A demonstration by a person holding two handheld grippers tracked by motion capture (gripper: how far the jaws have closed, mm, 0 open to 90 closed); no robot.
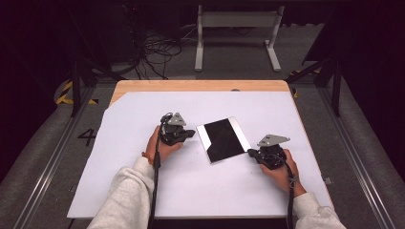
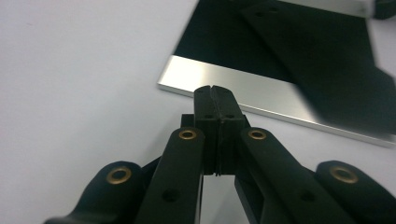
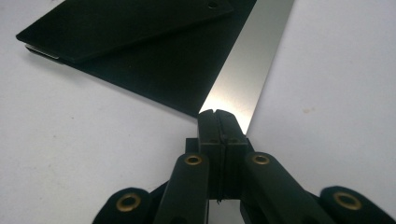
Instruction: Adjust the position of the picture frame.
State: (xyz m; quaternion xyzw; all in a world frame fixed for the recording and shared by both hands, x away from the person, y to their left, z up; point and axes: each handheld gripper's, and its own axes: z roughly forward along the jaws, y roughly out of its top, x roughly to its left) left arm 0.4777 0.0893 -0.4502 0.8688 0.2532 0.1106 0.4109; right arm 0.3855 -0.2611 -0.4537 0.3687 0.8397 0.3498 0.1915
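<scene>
A flat rectangular plate (image 1: 223,139) lies in the middle of the white sheet (image 1: 143,181); its face is glossy black with a silver strip along each short end. My left gripper (image 1: 193,132) points right at the plate's left strip, jaws shut and empty. In the left gripper view its closed tips (image 2: 215,89) stand right at the silver strip (image 2: 243,88). My right gripper (image 1: 249,151) points left at the plate's near right corner, shut with nothing in it. In the right gripper view its tips (image 3: 217,113) meet the end of the other strip (image 3: 250,60). I cannot tell whether either one touches the plate.
The white sheet covers a wooden table (image 1: 200,85), with bare wood along the back edge. Behind the table, a white metal stand (image 1: 236,28) and loose cables (image 1: 157,52) are on the floor. Dark frame legs (image 1: 76,81) flank the table.
</scene>
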